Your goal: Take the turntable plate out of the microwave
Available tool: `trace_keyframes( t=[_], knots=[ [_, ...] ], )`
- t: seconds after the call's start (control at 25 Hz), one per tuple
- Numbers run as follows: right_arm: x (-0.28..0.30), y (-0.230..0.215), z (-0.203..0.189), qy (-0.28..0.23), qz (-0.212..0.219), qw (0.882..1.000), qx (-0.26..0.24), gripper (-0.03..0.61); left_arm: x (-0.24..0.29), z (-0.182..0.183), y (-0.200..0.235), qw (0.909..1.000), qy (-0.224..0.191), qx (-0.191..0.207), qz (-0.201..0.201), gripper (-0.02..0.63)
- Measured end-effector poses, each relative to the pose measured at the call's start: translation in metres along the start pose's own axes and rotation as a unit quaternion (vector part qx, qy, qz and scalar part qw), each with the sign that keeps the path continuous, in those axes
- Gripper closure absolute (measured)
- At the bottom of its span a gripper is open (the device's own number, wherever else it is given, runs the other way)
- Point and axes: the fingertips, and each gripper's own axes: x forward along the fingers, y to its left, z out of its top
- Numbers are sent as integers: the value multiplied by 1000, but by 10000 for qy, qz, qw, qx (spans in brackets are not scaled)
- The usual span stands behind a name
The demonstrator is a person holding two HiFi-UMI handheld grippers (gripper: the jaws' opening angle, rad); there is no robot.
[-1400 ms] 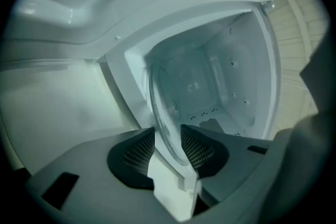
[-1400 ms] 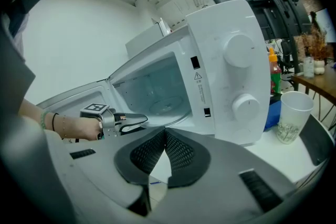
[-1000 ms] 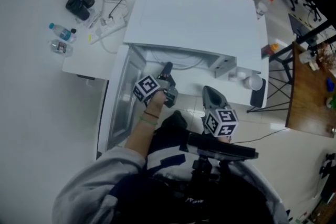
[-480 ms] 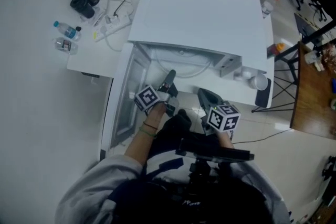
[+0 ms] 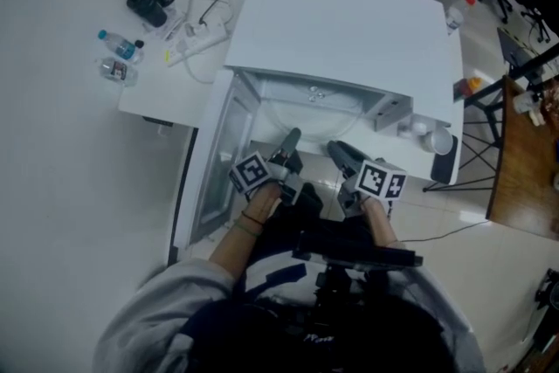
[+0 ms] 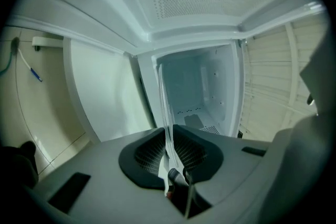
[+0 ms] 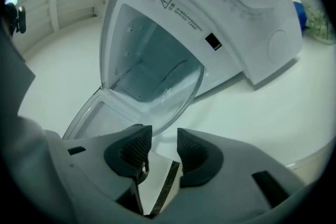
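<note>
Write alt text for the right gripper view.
A clear round glass turntable plate juts from the cavity of a white microwave, seen tilted with its door open. In front, the right gripper's dark ribbed jaws are opening, nothing between them, just short of the plate's rim.

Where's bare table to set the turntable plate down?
Tabletop in front of the control panel, right of the microwave door. Also a small strip between the water bottles and the door. Crowded: power strip corner, cup side.

Left tongs (image 6: 169, 139) clamped; right tongs (image 7: 164, 141) opening, empty.
</note>
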Motion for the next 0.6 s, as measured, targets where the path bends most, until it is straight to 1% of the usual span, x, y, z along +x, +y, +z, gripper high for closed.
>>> trace_keyframes(
  t=[0.16, 0.24, 0.28, 0.36, 0.44, 0.52, 0.56, 0.6],
  knots=[
    [5, 2, 7, -123, 215, 9991, 334, 407, -2, 1, -2, 9997, 78, 223, 23, 572],
    [10, 2, 11, -140, 255, 9988, 406, 407, -6, 1, -1, 9993, 115, 358, 24, 572],
    [12, 1, 12, -140, 246, 9987, 415, 407, -7, -2, -3, 9995, 117, 298, -37, 572],
    [18, -1, 15, -179, 275, 9980, 544, 407, -6, -8, -11, 9995, 89, -30, -298, 572],
    [24, -2, 19, -268, 370, 9960, 768, 408, -5, -11, -18, 9987, 80, -150, -479, 573],
    [27, -4, 20, -336, 389, 9953, 825, 414, -5, -13, -20, 9984, 93, -207, -523, 575],
    [28, -5, 21, -365, 415, 9951, 826, 475, -6, -14, -19, 9984, 100, -235, -502, 575],
    [29, -5, 21, -394, 442, 9947, 834, 476, -6, -15, -19, 9984, 102, -265, -493, 575]
  ],
)
